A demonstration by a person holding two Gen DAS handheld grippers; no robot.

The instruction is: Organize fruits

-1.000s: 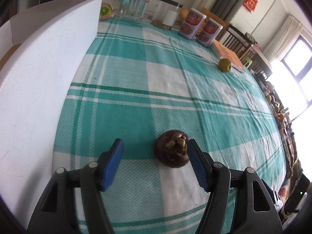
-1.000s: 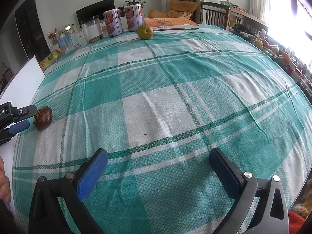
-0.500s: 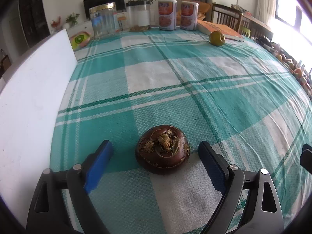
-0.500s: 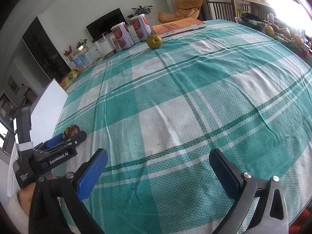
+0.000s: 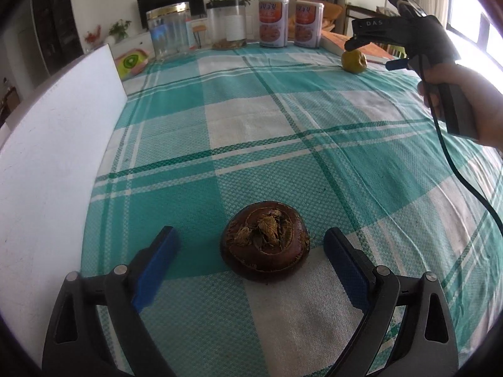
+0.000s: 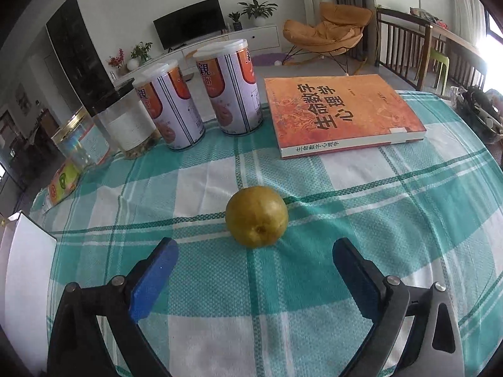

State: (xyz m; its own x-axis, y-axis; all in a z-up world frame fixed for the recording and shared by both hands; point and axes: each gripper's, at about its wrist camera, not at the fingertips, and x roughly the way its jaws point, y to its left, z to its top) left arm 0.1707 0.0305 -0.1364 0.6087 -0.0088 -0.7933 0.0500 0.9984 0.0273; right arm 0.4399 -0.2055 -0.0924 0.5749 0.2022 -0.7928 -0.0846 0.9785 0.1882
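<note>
A dark brown mangosteen [image 5: 265, 245] lies on the teal checked tablecloth between the two blue pads of my left gripper [image 5: 251, 262], which is open and not touching it. A yellow-green pear [image 6: 257, 215] lies just ahead of my right gripper [image 6: 254, 270], which is open and empty. The pear also shows in the left wrist view [image 5: 354, 60], with the right gripper [image 5: 377, 50] held by a hand just over it.
A white board [image 5: 53, 144] stands along the table's left side. At the far end stand two printed cans [image 6: 229, 91], two clear jars [image 6: 129, 122], a kiwi-print packet [image 6: 63, 182] and an orange book [image 6: 339, 113].
My right gripper has travelled across the table to the pear, which now lies just ahead of its open jaws. My left gripper has stayed around the mangosteen, shifting only slightly.
</note>
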